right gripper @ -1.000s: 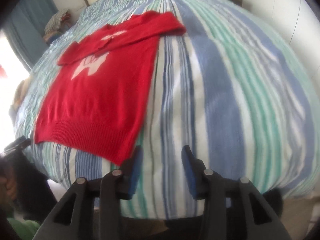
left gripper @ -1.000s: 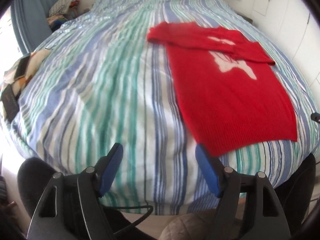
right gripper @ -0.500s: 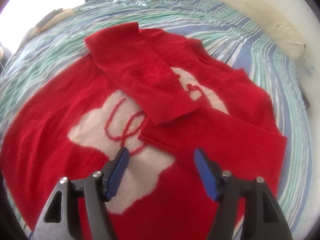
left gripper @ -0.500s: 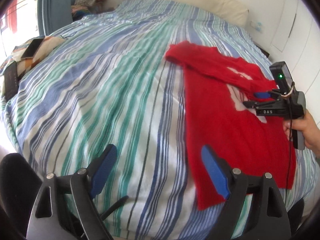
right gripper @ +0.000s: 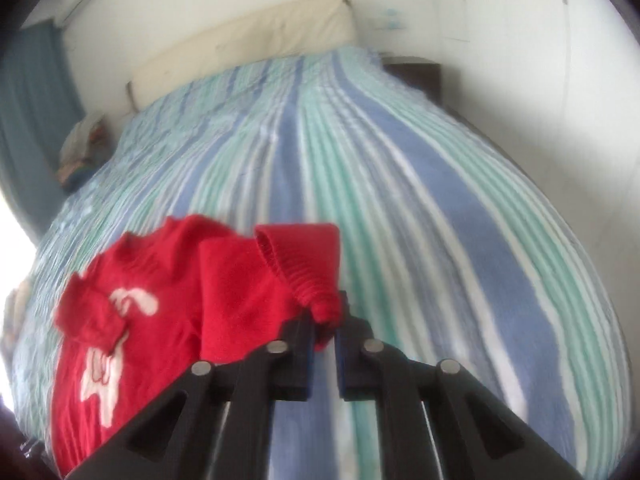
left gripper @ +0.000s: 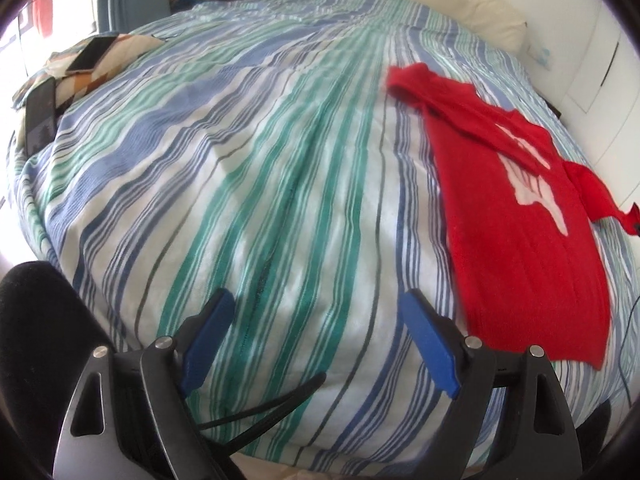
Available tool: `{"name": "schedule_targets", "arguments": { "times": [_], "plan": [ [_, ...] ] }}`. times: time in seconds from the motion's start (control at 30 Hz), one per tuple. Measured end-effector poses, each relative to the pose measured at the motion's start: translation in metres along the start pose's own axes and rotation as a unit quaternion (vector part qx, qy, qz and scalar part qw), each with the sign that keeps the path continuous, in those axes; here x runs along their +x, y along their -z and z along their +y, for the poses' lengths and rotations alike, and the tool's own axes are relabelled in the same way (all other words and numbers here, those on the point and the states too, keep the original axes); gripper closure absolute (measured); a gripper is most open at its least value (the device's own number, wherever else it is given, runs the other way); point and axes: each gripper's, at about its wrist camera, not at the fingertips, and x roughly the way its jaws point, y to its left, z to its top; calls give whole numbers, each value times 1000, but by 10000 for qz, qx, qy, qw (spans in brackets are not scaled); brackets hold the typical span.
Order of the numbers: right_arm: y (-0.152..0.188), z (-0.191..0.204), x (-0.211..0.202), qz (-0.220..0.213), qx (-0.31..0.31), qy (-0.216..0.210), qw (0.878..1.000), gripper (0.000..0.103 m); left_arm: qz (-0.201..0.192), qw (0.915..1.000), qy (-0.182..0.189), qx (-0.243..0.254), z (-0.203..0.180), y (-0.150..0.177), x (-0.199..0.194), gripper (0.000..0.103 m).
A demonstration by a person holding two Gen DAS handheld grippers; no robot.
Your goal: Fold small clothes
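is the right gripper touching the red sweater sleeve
Touching. The right wrist view shows the right gripper shut on the red sweater's sleeve, its cuff pinched between the jaws.

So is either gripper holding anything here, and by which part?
The right gripper is shut on the red sweater, pinching its sleeve cuff. The left gripper is open, holding nothing.

One red sweater [left gripper: 516, 216], lying to the right on one striped bedspread [left gripper: 256, 184]. Two grippers: left gripper [left gripper: 316, 340] near, spread wide; right gripper [right gripper: 323, 344] clamped onto one sleeve cuff [right gripper: 308, 264]. Two phones, one [left gripper: 90, 54] far left, the other [left gripper: 40, 116] just nearer. One cream headboard [right gripper: 248, 44] at the far end.
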Motion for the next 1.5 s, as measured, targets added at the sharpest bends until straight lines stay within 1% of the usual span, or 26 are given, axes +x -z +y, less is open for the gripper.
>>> {"name": "schedule_targets", "arguments": {
  "times": [0.07,0.13,0.17,0.23,0.33,0.43,0.6,0.63,0.67,0.73,0.83,0.93,0.97,1.0,1.03,1.07,1.13,1.17,1.2,1.23,1.27,1.3,1.37,1.43,1.47,1.5],
  "plan": [
    [6,-56,-5,13,610,340,9976,95,48,10000,53,46,-7,-1,2,15],
    [17,-95,-4,60,1061,471,9932,95,90,9998,64,148,-16,-1,3,15],
    [24,-108,-1,102,1206,484,9915,96,100,9997,52,219,-21,-2,3,15],
    [35,-120,5,152,1338,510,9896,96,88,9993,39,348,-29,-3,-1,15],
    [43,-123,8,92,1370,659,9883,96,15,9988,-13,495,-36,-3,-7,15],
    [52,-136,19,194,1640,700,9838,97,21,9980,-128,619,-39,-1,-7,15],
    [63,-153,27,183,2010,396,9786,97,155,9968,-275,734,-39,2,-2,15],
    [64,-158,24,147,2121,280,9767,95,148,9966,-288,752,-39,2,-3,15],
    [65,-163,21,122,2238,162,9744,91,137,9964,-306,779,-38,1,-4,15],
    [67,-171,13,86,2370,190,9713,88,122,9957,-353,851,-39,-1,-5,15],
    [68,-178,-3,-3,2329,613,9706,84,96,9939,-411,1020,-42,-11,-6,15],
    [69,-174,-22,-64,2132,1026,9716,82,-68,9912,-360,1274,-53,-32,-12,15],
    [70,-168,-30,-84,2007,1022,9743,80,-178,9901,-301,1357,-59,-43,-16,15],
    [72,-159,-37,-100,1856,919,9783,78,-318,9890,-229,1424,-66,-55,-22,15],
    [76,-146,-44,-108,1660,788,9829,71,-476,9880,-147,1463,-73,-67,-28,15],
    [83,-131,-51,-108,1437,674,9873,62,-624,9869,-38,1489,-82,-80,-33,11],
    [100,-96,-61,-88,958,455,9943,50,-776,9832,291,1626,-103,-104,-36,4],
    [111,-79,-65,-81,723,339,9968,49,-763,9800,431,1787,-118,-114,-34,4],
    [122,-63,-66,-61,513,248,9984,49,-721,9757,521,2001,-135,-123,-28,4],
    [132,-50,-65,-24,350,207,9992,49,-604,9683,635,2337,-156,-129,-19,4],
    [142,-38,-61,23,240,191,9995,49,-457,9571,730,2768,-179,-132,-8,4],
    [154,-32,-59,72,181,171,9997,49,-349,9430,767,3219,-202,-132,5,4],
    [172,-24,-51,163,117,205,9996,48,-355,9113,572,4062,-243,-125,31,4],
    [186,-22,-49,78,19,330,9994,45,-458,8737,261,4835,-274,-114,58,4],
    [190,-20,-50,-4,-39,359,9993,43,-473,8591,153,5095,-285,-110,70,4],
    [191,-19,-50,-27,-71,374,9993,42,-413,8512,119,5231,-293,-110,83,4]
  ]
}}
